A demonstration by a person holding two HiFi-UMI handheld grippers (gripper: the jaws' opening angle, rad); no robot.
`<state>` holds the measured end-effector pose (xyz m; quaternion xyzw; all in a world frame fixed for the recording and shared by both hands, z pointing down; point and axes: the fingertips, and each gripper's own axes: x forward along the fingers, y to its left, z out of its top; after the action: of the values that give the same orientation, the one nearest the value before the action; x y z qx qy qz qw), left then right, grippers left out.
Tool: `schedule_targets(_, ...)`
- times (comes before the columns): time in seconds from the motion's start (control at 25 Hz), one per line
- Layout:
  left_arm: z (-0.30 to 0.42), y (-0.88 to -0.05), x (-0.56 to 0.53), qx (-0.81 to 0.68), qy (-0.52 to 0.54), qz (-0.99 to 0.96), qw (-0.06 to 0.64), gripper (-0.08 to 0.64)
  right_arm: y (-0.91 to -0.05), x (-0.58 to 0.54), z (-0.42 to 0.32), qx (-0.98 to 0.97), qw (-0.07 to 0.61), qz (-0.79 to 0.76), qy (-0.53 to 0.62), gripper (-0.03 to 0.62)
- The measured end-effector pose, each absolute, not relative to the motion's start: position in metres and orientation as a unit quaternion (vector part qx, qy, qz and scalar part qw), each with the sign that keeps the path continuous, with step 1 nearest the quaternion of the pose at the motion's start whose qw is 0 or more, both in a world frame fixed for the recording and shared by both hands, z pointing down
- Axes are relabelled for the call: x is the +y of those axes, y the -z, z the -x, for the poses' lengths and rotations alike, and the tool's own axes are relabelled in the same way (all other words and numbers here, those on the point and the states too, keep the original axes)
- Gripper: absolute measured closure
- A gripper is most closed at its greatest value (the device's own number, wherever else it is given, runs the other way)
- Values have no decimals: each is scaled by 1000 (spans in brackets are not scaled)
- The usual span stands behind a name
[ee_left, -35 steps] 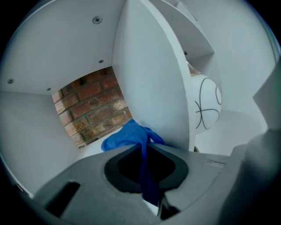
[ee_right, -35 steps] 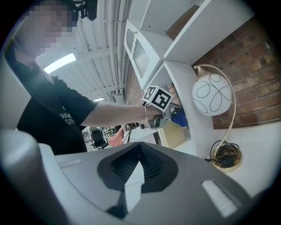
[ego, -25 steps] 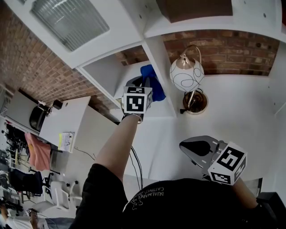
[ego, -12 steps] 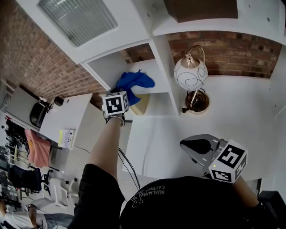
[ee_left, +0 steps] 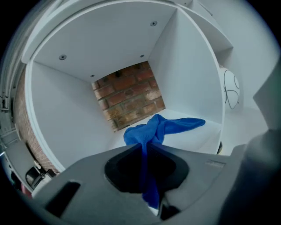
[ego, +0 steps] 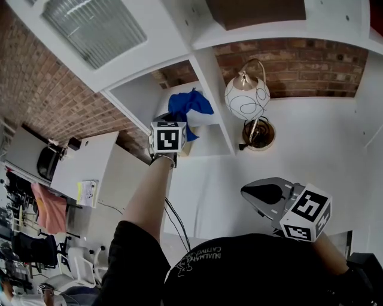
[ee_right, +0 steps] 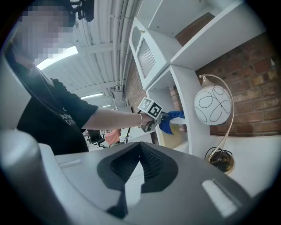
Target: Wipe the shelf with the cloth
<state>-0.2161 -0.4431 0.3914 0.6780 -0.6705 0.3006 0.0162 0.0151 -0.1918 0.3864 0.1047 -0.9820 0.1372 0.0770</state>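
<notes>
A blue cloth [ego: 189, 105] lies bunched on the floor of a white shelf compartment [ego: 206, 124] with a brick back. My left gripper [ego: 171, 121] reaches into that compartment and is shut on the cloth [ee_left: 163, 127]. One end of the cloth runs down between the jaws, and the rest trails forward over the shelf floor [ee_left: 199, 137]. In the right gripper view the left gripper [ee_right: 159, 117] and the cloth [ee_right: 172, 120] show at the compartment's mouth. My right gripper [ego: 246, 193] hangs low over the white desk, near the person's body. It is shut with nothing in it [ee_right: 140, 143].
A globe lamp [ego: 246, 98] on a curved brass stem stands on the desk [ego: 311, 143] right of the shelf's upright panel [ego: 209, 80]; its round base [ego: 258, 135] holds a cable. A brown board [ego: 256, 12] lies on the upper shelf. A lower side table [ego: 84, 164] is at the left.
The left gripper dragged the cloth leftward across the shelf floor, then came partway back to the right. The right gripper has stayed put.
</notes>
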Motion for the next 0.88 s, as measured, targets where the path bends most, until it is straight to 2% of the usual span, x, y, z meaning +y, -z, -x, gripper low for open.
schedule_targets(0.6, 114, -392, -452, -609, -264, -748, -5, 537, -373, -199, -29, -980, 74, -130, -134, 584)
schedule_targets(0.88, 95, -389, -444, -604, -221, -766, 8, 535, -378, -195, -25, -981, 81, -119, -133, 584)
